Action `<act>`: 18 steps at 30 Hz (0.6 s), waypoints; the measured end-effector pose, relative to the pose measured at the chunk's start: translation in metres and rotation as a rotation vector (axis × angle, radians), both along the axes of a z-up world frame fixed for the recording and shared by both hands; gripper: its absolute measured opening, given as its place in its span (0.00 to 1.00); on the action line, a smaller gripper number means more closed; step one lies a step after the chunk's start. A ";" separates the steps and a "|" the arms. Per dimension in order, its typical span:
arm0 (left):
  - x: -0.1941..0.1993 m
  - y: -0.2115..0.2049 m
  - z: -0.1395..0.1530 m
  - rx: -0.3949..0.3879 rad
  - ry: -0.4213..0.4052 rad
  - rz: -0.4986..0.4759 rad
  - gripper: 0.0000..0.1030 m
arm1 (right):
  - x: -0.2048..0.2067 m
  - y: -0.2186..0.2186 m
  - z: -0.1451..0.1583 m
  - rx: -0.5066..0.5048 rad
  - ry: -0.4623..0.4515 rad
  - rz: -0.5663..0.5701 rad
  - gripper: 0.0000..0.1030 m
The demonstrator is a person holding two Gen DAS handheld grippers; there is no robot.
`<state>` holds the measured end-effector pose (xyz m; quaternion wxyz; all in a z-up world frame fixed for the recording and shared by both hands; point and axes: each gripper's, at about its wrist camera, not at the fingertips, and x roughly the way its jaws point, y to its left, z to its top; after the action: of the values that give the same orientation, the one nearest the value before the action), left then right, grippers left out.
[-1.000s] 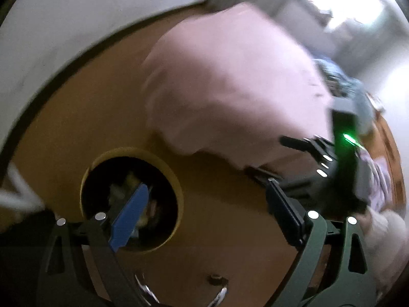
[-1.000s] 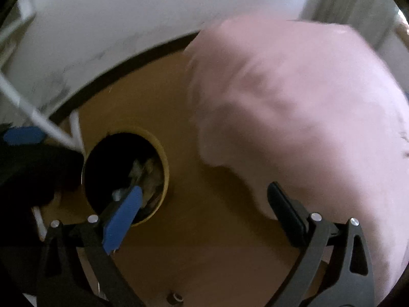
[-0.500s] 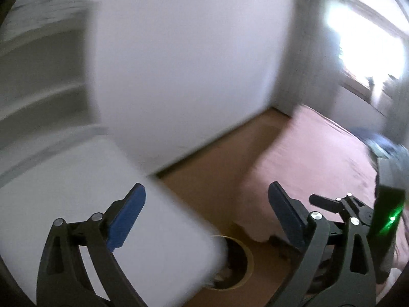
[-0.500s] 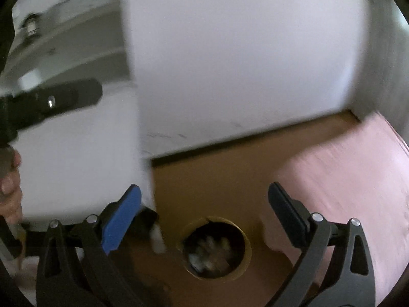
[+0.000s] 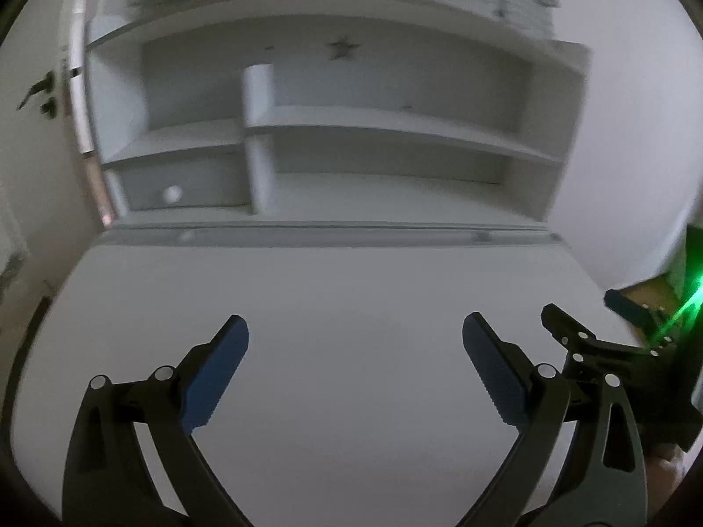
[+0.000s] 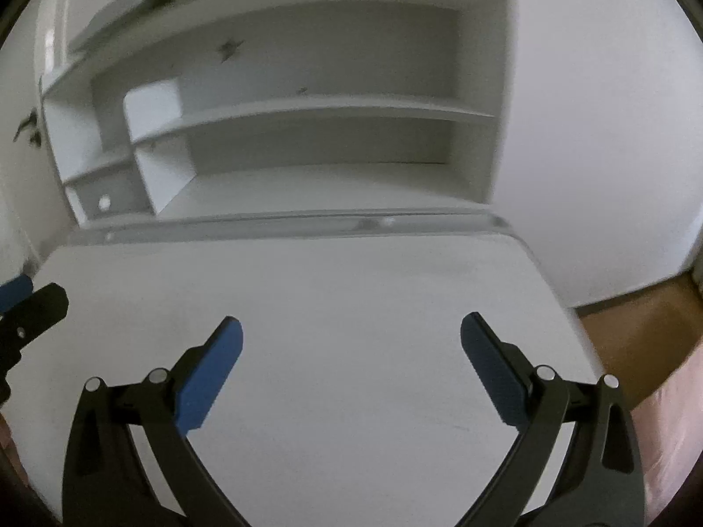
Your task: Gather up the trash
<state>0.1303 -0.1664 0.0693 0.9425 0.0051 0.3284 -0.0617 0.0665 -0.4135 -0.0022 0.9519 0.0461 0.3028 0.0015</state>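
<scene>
My left gripper is open and empty, held above a white desk top. My right gripper is open and empty above the same desk top. The right gripper also shows at the right edge of the left wrist view, and a fingertip of the left gripper shows at the left edge of the right wrist view. No trash and no trash bin show in either view.
A white shelf unit with bare shelves stands at the back of the desk, also in the right wrist view. A small drawer with a round knob is at its lower left. Brown floor and pink fabric lie to the right.
Both grippers have swung up from the floor, where they hung over the round bin beside the pink fabric, to face the white desk and shelves. Both stay open and empty.
</scene>
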 end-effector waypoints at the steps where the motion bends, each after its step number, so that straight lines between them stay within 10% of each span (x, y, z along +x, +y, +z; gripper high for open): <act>1: 0.006 0.004 -0.002 0.006 0.004 0.015 0.92 | 0.006 0.011 -0.001 0.003 -0.001 0.023 0.93; 18: 0.039 0.031 -0.035 0.059 0.038 0.065 0.92 | 0.054 0.037 -0.025 0.067 0.139 -0.009 0.93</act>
<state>0.1689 -0.1355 0.0342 0.9370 0.0210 0.3479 -0.0214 0.1200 -0.3769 -0.0276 0.9264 0.0794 0.3679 0.0042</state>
